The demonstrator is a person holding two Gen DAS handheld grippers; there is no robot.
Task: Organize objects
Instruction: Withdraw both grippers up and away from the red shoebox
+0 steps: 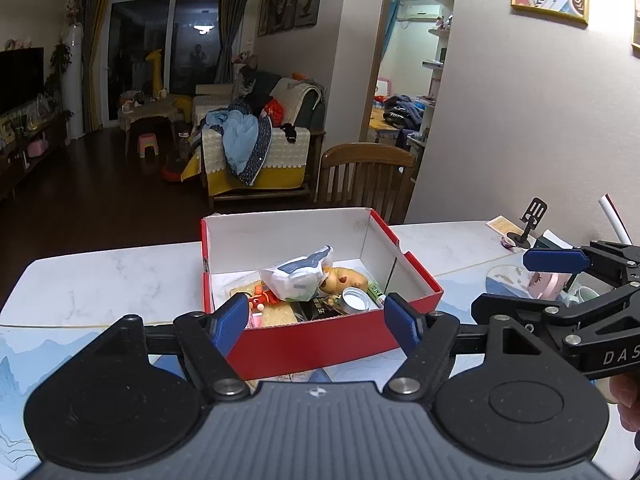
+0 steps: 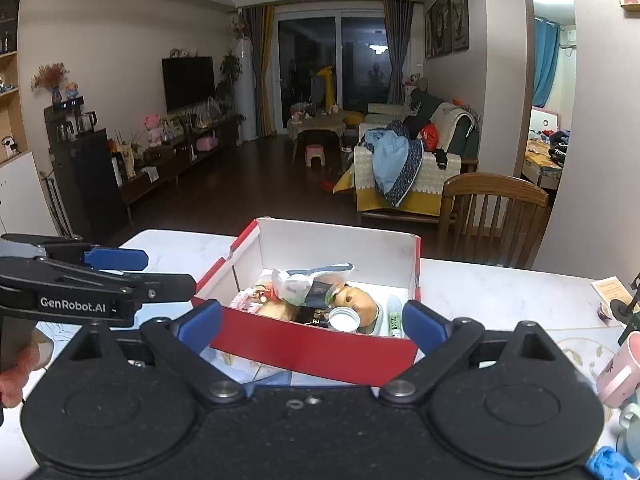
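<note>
A red cardboard box (image 1: 320, 346) (image 2: 316, 350) with a white inside stands open on the marble table (image 1: 100, 280). Inside lie a white plastic bag (image 1: 298, 276) (image 2: 296, 286), a brown plush toy (image 1: 346, 280) (image 2: 356, 300), a round tin lid (image 1: 355, 300) (image 2: 343, 318), a green-labelled tube (image 2: 394, 318), a black packet and a small red figure (image 1: 262, 300). My left gripper (image 1: 314, 320) (image 2: 160, 270) is open just in front of the box, with nothing between its fingers. Beside it, my right gripper (image 2: 312, 320) (image 1: 520, 284) stands open wider and is also empty.
A wooden chair (image 1: 364, 176) (image 2: 492, 216) stands behind the table. At the right are a pink mug (image 2: 620, 372), a black phone stand (image 1: 528, 224), other cups and a blue object (image 2: 608, 464). A hand (image 2: 16, 376) holds the left gripper's handle.
</note>
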